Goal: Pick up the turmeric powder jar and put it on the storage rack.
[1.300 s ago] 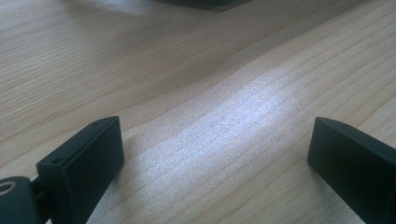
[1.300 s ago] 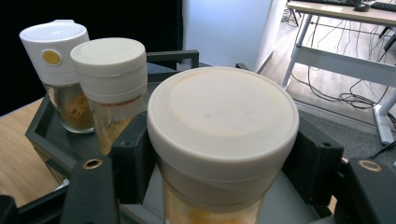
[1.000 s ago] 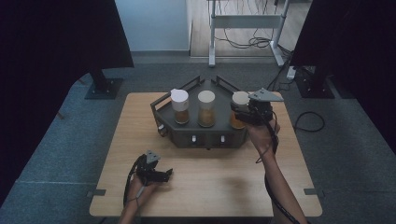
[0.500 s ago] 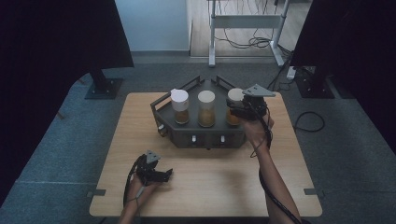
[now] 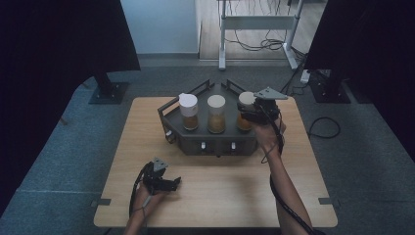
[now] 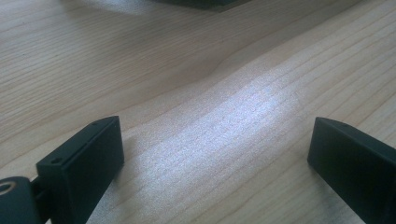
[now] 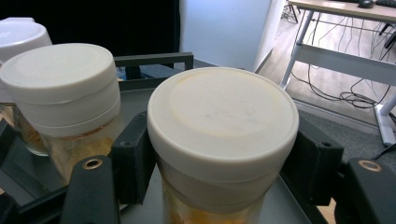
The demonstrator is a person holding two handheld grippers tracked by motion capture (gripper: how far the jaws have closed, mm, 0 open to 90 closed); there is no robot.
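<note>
Wooden table (image 5: 147, 127), dark angular tray (image 5: 169, 115) at its far edge, centre. Three white-lidded jars in a row in it: left jar (image 5: 188, 111), middle jar (image 5: 216, 113) just beside the right jar (image 5: 246, 100), crowding that side. Right jar: clear, amber contents, flat white lid. Right gripper (image 5: 250, 116) clamped on it below the lid. Left gripper (image 5: 175, 182) near the table's near edge, jaws apart, nothing between them.
</note>
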